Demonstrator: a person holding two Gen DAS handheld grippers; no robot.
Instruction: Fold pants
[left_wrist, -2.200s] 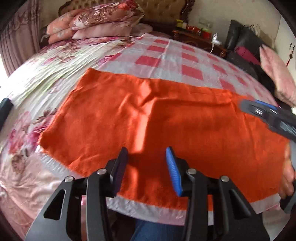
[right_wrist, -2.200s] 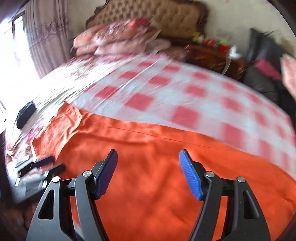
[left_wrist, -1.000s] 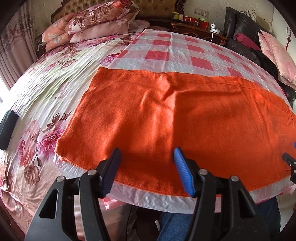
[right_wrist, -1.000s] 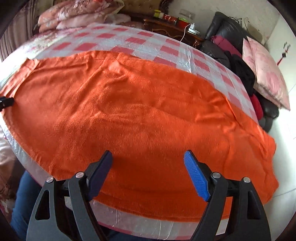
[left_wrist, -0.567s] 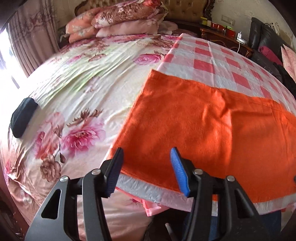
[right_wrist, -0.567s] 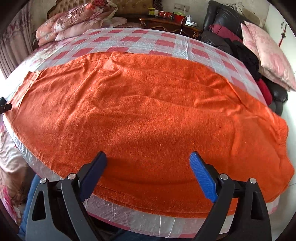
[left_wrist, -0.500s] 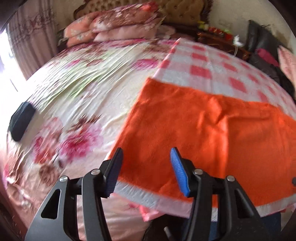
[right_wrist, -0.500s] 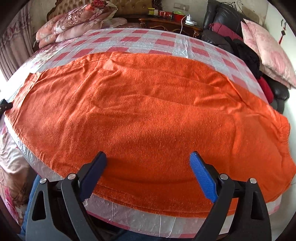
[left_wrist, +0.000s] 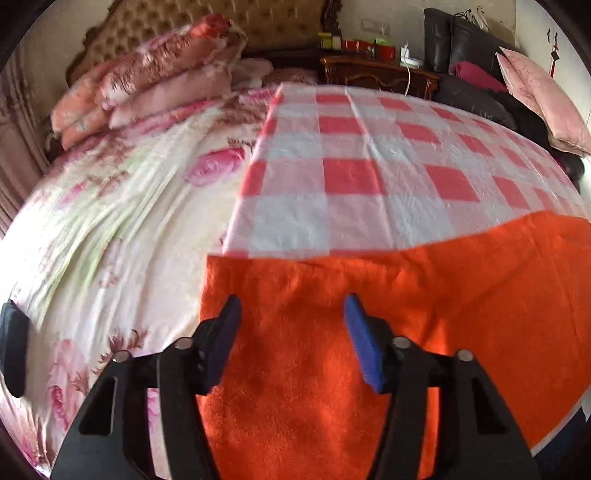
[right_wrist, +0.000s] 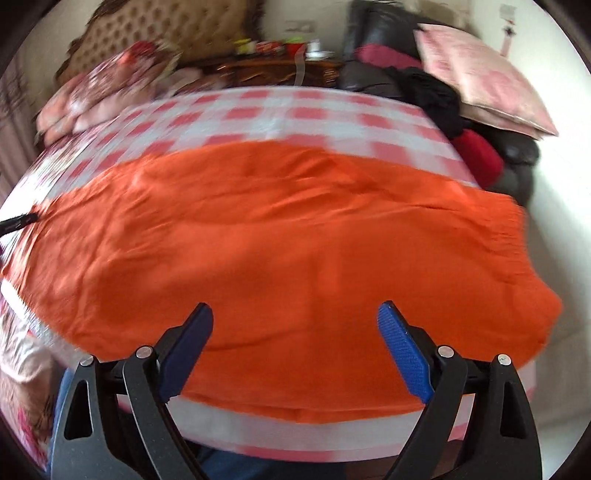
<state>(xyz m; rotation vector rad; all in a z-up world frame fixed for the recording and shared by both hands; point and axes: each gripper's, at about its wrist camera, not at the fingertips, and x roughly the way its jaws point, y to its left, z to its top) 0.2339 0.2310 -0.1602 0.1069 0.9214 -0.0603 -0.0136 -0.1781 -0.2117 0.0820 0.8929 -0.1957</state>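
Observation:
The orange pants (left_wrist: 369, 332) lie spread flat across a pink-and-white checked sheet (left_wrist: 351, 177) on the bed. In the left wrist view my left gripper (left_wrist: 291, 314) hovers over the pants' left end, close to its far corner; its jaws are opening, with only fabric beneath and nothing pinched. In the right wrist view my right gripper (right_wrist: 295, 317) stands wide open above the near edge of the pants (right_wrist: 277, 240), empty. The gathered waistband (right_wrist: 517, 229) lies at the right end. The left gripper's tip (right_wrist: 18, 221) pokes in at the far left of that view.
A floral bedcover (left_wrist: 110, 240) lies left of the checked sheet, with a black object (left_wrist: 13, 350) on it. Stacked pillows (left_wrist: 147, 85) and a tufted headboard are behind. A nightstand (left_wrist: 376, 74), dark sofa with clothes and a pink cushion (right_wrist: 480, 77) stand at the right. A jeans-clad leg (right_wrist: 62, 391) is below.
The left gripper has moved forward from the bed's near edge and now sits over the pants' left end. The right gripper's view has swung toward the waistband end and is motion-blurred.

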